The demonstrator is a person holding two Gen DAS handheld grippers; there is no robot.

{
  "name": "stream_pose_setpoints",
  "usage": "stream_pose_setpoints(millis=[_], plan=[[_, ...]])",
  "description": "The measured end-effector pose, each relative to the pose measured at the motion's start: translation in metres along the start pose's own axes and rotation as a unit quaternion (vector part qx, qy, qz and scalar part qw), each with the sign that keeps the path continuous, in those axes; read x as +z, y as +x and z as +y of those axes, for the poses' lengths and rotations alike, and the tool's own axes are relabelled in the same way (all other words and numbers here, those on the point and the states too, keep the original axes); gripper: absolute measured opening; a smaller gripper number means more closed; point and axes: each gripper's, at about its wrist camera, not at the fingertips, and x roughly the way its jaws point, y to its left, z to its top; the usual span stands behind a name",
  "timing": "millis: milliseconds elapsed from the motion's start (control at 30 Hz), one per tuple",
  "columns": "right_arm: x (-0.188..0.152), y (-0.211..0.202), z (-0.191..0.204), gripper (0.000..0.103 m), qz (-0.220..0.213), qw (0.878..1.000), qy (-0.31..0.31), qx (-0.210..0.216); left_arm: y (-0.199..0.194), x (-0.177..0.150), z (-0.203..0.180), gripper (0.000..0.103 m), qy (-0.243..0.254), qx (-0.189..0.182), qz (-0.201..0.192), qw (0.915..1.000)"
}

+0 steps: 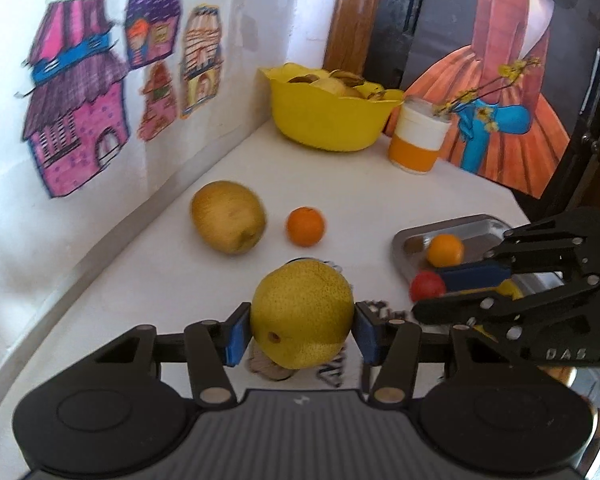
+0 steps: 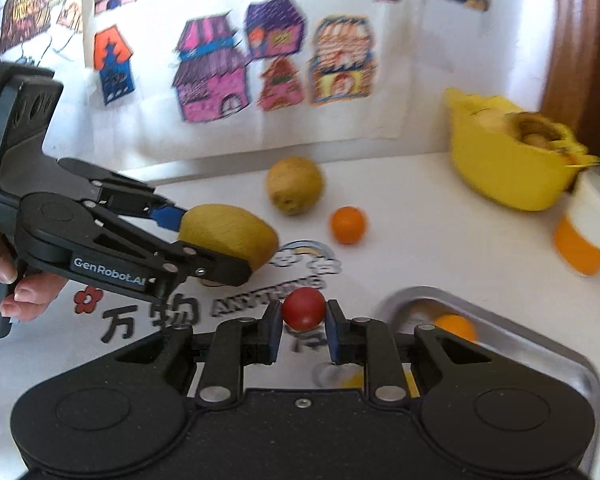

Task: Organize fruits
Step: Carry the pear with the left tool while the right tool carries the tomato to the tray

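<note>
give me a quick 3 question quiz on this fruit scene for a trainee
1. True or false: the left tool grips a yellow pear.
2. What does the right tool hold? A) an orange B) a small red fruit C) nothing
3. Fill in: the metal tray holds an ____.

Key: 1 true; 2 B; 3 orange. A second orange and another pear lie on the white table.

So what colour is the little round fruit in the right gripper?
Red, clearest in the right wrist view.
</note>
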Motion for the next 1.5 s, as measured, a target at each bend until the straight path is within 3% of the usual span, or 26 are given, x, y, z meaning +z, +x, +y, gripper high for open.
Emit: stream_pose_setpoints(millis=[267,533,933,1400,1500], plan=[[-0.027,-0.05,-0.035,0.024,-0.036,0.997,0.026,-0.061,-0.001,0.008,-0.033,0.057,-0.009,-0.031,-0.028,0.9991],[-0.07,-0.073,-0.065,0.025,-0.042,0.992,0.044,-0.107,0.009,0.025,-0.079,0.057,0.011,-0.059,-0.037,0.9975],[-0.114,-0.077,-0.075,0.025,-0.036,0.991,0.058,-0.119,0.036,0.033,-0.141,0.057,0.067,-0.071,-0.006,0.9953],[-0.124,-0.079,-0.077,0.028,-0.04,0.991,0.06,-0.114,0.051,0.03,-0.161,0.058,0.107,-0.051,0.011,0.9929],[-0.124,-0.081,-0.077,0.031,-0.043,0.99,0.063,-0.118,0.044,0.031,-0.159,0.071,0.105,-0.051,-0.01,0.9932]])
